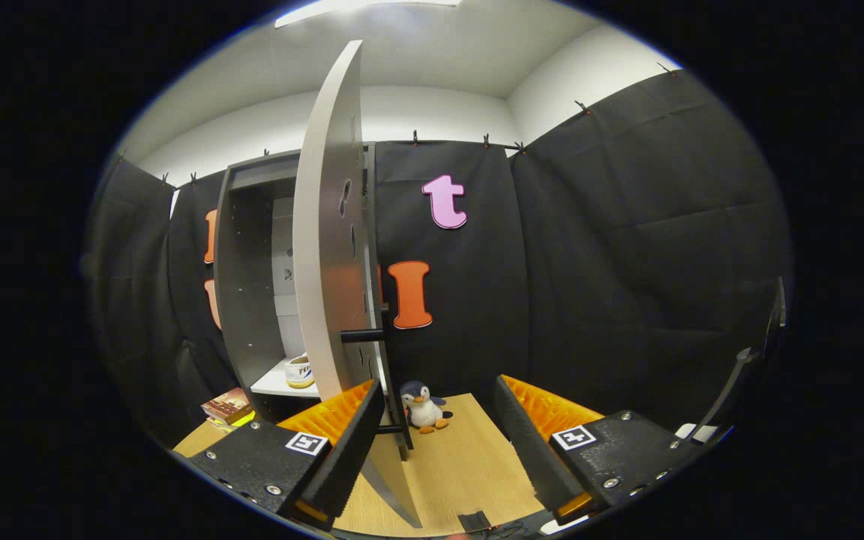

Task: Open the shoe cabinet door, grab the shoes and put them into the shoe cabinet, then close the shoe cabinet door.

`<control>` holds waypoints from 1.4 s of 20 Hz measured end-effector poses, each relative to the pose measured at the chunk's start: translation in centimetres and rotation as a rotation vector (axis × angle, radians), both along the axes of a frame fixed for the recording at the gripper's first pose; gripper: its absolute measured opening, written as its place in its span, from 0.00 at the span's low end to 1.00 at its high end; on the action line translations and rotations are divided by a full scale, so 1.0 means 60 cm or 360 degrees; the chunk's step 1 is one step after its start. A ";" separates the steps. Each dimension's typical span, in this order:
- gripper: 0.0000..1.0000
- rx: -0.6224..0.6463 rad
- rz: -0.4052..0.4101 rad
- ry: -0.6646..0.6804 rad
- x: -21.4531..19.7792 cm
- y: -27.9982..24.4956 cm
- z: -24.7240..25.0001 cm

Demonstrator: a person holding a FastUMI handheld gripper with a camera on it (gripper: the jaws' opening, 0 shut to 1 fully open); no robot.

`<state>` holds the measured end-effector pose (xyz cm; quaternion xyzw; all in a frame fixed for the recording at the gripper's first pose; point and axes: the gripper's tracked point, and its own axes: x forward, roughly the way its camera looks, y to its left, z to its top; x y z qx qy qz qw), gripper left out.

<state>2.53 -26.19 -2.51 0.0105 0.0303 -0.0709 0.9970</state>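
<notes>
The cabinet door (327, 247) stands open, edge-on just ahead of the wide-open gripper (439, 450), its long edge upright by the left finger, its handle (372, 335) beyond, the cabinet (252, 285) further left.

We hold our gripper (439, 450) level and pointing forward, its two fingers (346, 442) spread wide apart with nothing pressed between them, though the left finger seems to sit against something.

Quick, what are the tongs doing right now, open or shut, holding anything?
Tongs: open, holding nothing; the door edge stands by the left finger.
</notes>
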 end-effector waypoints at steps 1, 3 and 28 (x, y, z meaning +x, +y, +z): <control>0.93 -0.0005 -0.0007 0.0002 0.001 0.004 0.000; 0.92 -0.0040 -0.0018 0.0001 -0.003 0.012 -0.001; 0.92 -0.0031 0.0583 -0.0028 0.058 0.293 -0.015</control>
